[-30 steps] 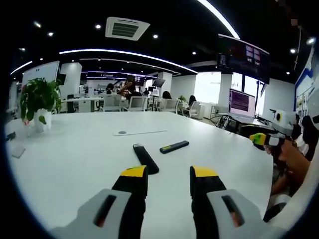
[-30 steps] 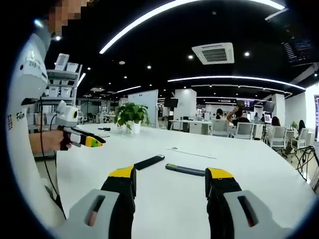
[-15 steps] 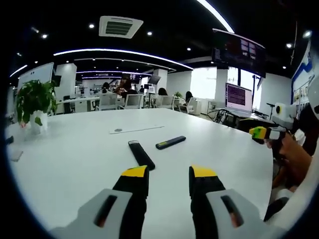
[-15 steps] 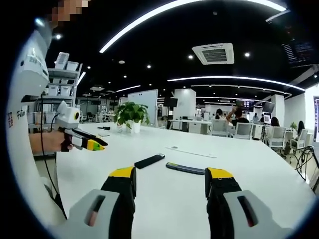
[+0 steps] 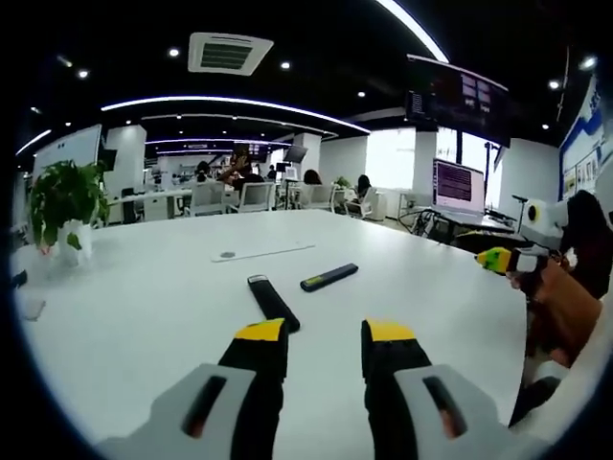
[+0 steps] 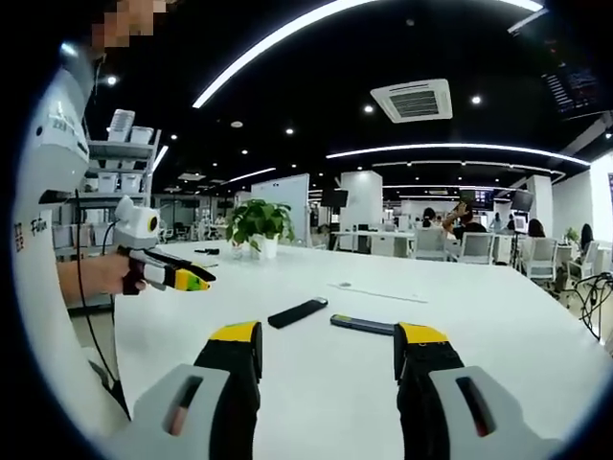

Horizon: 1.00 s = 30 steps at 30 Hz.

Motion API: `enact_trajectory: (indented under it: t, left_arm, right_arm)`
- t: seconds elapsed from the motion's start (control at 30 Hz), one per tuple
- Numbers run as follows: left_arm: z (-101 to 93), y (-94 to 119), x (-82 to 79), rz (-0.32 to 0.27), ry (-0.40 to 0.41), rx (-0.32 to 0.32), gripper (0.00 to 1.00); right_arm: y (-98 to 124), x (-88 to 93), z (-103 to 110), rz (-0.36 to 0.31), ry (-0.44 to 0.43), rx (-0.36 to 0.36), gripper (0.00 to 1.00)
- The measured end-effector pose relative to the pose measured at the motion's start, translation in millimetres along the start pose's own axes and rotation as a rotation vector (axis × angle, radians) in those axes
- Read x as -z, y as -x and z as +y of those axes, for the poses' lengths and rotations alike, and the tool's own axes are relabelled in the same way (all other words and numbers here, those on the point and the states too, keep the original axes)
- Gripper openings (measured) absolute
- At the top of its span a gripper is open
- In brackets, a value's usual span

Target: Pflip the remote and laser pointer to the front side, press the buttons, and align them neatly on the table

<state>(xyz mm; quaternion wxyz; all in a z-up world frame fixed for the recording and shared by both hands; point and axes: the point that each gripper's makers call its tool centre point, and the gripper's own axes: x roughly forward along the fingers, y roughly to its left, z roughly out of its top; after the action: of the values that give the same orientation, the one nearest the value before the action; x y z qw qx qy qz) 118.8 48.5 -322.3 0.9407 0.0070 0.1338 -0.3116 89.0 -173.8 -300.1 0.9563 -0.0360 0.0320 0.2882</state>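
The remote [image 5: 273, 302] lies flat on the white table [image 5: 144, 307], well in from every edge, and the laser pointer [image 5: 329, 277] lies just beside it without touching. In the left gripper view the remote's long axis runs away from the camera, leaning slightly left, while the laser pointer lies crosswise, its far end angled up to the right. In the right gripper view the two form a shallow V, near ends close together.

The left gripper [image 5: 324, 337] hovers above the table short of the remote, jaws set moderately apart, holding and touching nothing. The right gripper [image 6: 329, 337] hovers likewise, jaws wide, empty.

A potted plant [image 5: 62, 196] stands near the table's far left edge. A thin flat strip [image 5: 263, 251] lies beyond the two items.
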Motion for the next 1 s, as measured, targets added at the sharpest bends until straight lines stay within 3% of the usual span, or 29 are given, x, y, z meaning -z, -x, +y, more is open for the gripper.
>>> enact_trajectory:
  t: [0.13,0.27,0.67,1.0]
  left_arm:
    - [0.4,-1.3,5.3,0.019,-0.021,0.011,0.32]
    - [2.4,0.3,6.5,0.014,-0.004,0.022,0.33]
    - [8.1,-1.9,-4.5,-0.004,-0.019,0.027,0.33]
    - [9.0,-5.6,-0.9,0.019,-0.016,0.020,0.34]
  right_arm:
    - [2.9,4.8,0.0,0.032,0.011,0.006,0.58]
    - [8.2,-3.7,1.2,0.014,0.023,0.025,0.58]
    - [12.3,3.5,0.6,0.032,0.021,0.044,0.57]
    - [12.4,4.8,2.3,0.036,0.030,0.039,0.57]
